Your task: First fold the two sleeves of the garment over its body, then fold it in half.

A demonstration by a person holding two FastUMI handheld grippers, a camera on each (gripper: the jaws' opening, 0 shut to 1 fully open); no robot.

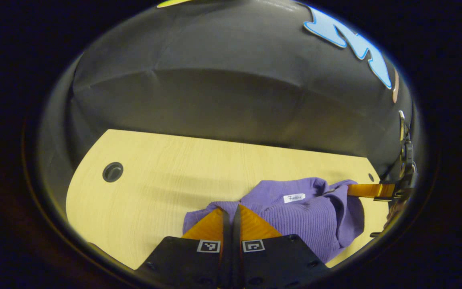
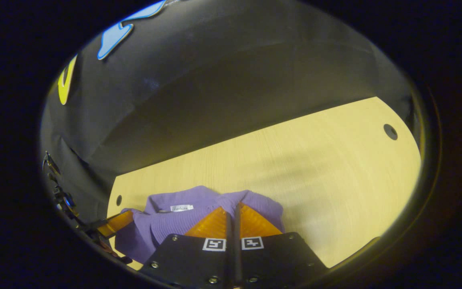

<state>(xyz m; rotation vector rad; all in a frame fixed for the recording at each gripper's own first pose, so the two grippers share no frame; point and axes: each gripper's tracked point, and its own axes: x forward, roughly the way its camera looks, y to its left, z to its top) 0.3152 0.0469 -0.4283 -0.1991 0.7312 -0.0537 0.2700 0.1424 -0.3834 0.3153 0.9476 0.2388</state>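
Knitwear is the matter in hand: a purple ribbed garment point(image 1: 307, 212) lies bunched on the pale wooden table point(image 1: 163, 188), toward its near edge, with a small white label point(image 1: 294, 198) showing at the neck; in the right gripper view the same garment point(image 2: 199, 208) sits just ahead of the fingers, its label point(image 2: 181, 208) facing up. The left gripper point(image 1: 231, 210) has its fingers pressed together with purple cloth at their tips, so it looks clenched on a fold of the knit; the right gripper point(image 2: 233, 210) is likewise closed with cloth bunched at its tips, and I judge it pinching the fabric too. From the left gripper view the right gripper's fingers point(image 1: 369, 190) reach into the far side of the heap; from the right gripper view the left one's fingers point(image 2: 114, 224) meet the cloth at its other end.

The knit will probably be light, soft and limp, with some stretch; it will sag and drape rather than hold a crease, and it should not slip much on the wood. Shoulder seams or cuffs seem the best places to grip; a pinch of a single layer is safer than a thick wad.
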